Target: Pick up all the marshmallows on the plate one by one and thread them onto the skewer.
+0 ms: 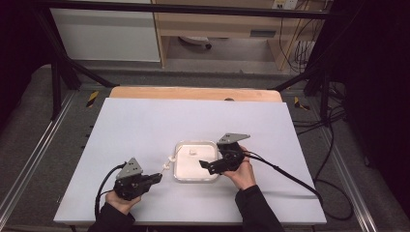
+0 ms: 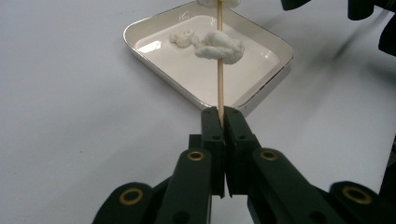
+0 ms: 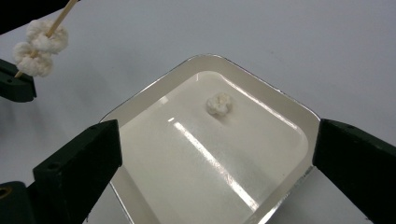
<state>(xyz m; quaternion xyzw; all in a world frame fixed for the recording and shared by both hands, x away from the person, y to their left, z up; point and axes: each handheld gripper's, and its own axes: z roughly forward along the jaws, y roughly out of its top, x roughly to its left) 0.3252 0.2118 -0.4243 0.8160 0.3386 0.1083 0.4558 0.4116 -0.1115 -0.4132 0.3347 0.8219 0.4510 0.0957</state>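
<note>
Skewering popcorn over a white worktop [image 1: 145,125], dark frame rails around.
My left tongs [image 2: 219,114] clamp the skewer [image 2: 219,60], its long axis toward the tray [image 3: 299,112]; my right tongs [image 3: 215,154] gape empty above one piece [image 3: 219,103].

This is a lab or test workspace rather than a home. A white work table [image 1: 145,125] stands inside a black metal frame [image 1: 63,58], with aluminium rails [image 1: 29,164] along the left and right floor edges. Cables [image 1: 333,145] trail over grey carpet on the right, and yellow-black hazard tape [image 1: 92,98] marks the far corners. Plain cabinets [image 1: 217,24] stand beyond.
</note>
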